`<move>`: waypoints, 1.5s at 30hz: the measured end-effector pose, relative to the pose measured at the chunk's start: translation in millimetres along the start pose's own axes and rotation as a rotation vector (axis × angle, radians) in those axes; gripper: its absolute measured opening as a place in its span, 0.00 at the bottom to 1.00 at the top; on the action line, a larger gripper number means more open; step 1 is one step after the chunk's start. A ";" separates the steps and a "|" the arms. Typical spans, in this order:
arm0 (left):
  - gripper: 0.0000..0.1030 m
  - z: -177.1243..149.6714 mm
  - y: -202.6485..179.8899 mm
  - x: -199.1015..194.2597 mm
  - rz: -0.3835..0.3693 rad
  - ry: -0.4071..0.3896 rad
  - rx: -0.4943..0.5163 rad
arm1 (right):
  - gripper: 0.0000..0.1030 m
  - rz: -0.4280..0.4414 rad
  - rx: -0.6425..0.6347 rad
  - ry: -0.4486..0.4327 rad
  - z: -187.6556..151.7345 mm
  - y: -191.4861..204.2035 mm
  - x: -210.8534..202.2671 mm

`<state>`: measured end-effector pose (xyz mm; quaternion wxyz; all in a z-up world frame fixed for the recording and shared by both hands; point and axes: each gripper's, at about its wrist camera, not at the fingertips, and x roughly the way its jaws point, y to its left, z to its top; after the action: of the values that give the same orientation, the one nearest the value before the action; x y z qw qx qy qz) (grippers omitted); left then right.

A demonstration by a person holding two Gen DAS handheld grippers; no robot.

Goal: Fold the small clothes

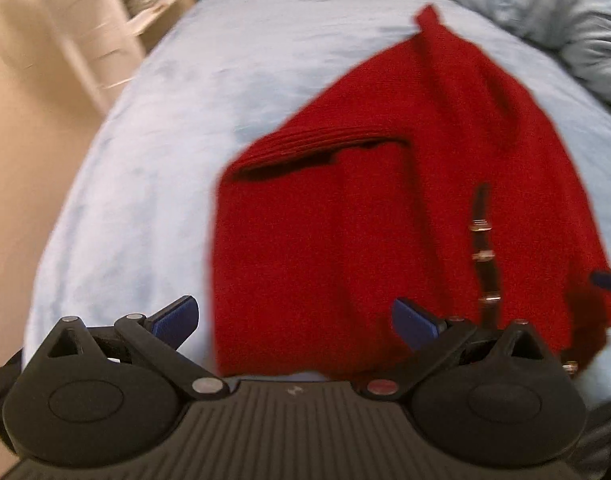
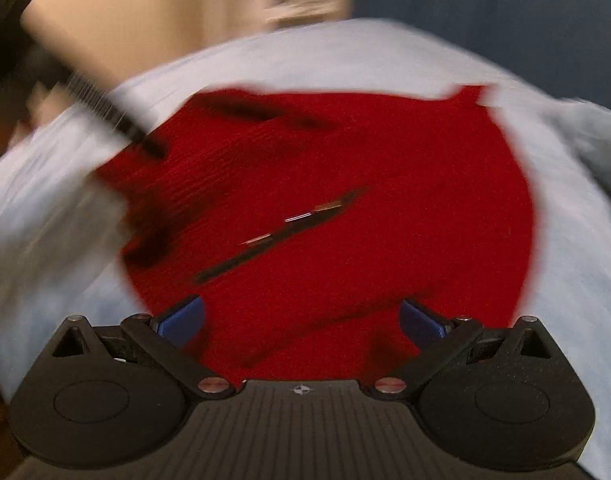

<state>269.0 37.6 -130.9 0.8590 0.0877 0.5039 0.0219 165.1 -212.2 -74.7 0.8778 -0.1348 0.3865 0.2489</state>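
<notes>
In the left wrist view, the left gripper point(image 1: 295, 322) is hovering at six o'clock with its jaws standing wide apart and nothing between the blue pads point(image 1: 177, 317). Just beyond it, the red knitted garment point(image 1: 385, 208) is lying spread on the pale blue bed cover point(image 1: 145, 168), filling the centre and running up toward one o'clock, where a narrow strap is poking out. A dark strip with small metal fasteners point(image 1: 483, 256) is running down the garment at four o'clock. Farther off, at two o'clock, a bunched pale blue blanket point(image 1: 565, 24) is sitting. At eleven o'clock, white shelving point(image 1: 117, 12) is standing, blurred.

In the right wrist view, the right gripper point(image 2: 301, 320) is likewise hanging wide open and empty over the garment's near edge.
</notes>
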 end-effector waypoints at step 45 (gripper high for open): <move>0.15 -28.6 -128.1 -49.0 -0.396 0.159 0.261 | 0.93 -0.599 0.590 -0.099 -70.8 -96.3 -125.0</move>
<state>213.5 -90.9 -124.5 0.7855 0.0953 0.5760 -0.2055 101.8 -365.0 -24.4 0.9298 0.0281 0.3424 -0.1322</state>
